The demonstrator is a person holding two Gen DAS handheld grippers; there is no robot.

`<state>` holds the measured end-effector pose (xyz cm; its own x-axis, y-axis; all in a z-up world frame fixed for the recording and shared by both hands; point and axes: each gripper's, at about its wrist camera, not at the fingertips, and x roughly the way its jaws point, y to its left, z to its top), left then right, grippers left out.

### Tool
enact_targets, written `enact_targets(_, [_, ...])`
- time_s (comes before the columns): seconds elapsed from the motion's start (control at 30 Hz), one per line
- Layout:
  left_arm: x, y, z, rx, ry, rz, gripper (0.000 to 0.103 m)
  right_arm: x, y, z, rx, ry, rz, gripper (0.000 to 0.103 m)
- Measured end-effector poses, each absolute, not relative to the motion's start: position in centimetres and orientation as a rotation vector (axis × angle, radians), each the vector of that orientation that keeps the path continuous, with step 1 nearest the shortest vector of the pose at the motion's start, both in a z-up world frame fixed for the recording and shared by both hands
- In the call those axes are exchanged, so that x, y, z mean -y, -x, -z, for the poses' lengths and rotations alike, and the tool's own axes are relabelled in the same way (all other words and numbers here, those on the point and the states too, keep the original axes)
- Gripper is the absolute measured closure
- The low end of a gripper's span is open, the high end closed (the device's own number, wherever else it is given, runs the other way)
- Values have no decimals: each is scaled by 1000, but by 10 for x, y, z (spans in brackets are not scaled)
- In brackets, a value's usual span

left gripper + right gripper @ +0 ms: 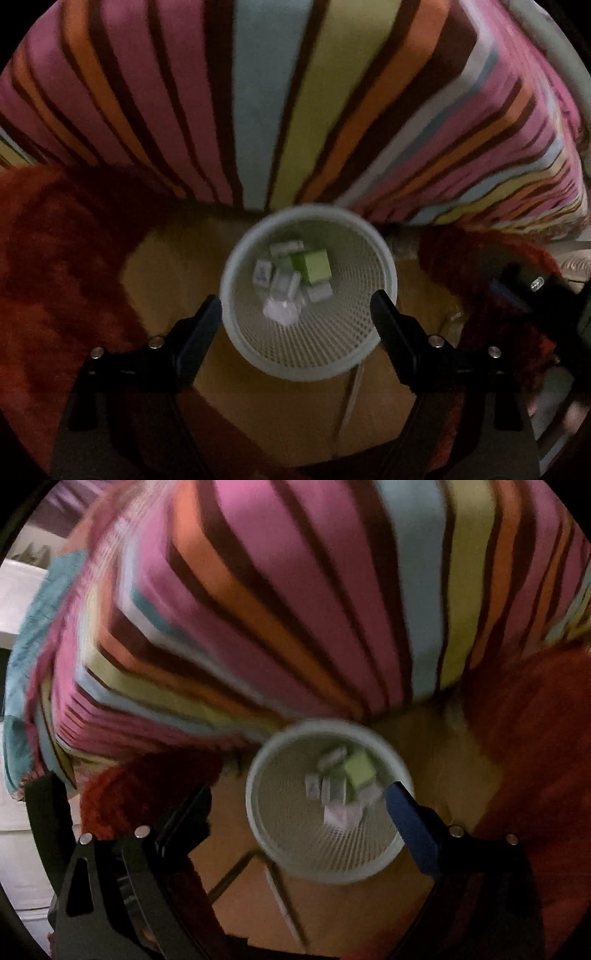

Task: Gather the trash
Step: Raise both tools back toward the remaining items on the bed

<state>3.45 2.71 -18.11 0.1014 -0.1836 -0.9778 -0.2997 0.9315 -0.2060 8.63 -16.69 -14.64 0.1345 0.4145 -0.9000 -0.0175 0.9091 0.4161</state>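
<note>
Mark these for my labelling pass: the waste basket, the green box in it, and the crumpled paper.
waste basket (236, 332): left wrist view, near rim.
green box (314, 266): left wrist view, top face.
crumpled paper (280, 312): left wrist view, middle of the wad.

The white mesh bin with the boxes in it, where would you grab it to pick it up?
Grip the white mesh bin by its thick rolled rim, coming straight down from above. It stands upright with its round mouth open to both cameras, and the near edge of the rim is bare, so one jaw can probably slip inside and one outside. Its body looks too wide for the left gripper.
</note>
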Motion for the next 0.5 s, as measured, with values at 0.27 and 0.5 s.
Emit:
enact_targets(0.27, [-38,-53,108,-1216,289,-122,22,169,-109,76,-1052,-222,-290,12])
enact_targets(0.5, [-44,-83,71,-1087,234,-120,22,166,-131,59,-939,-202,-313,12])
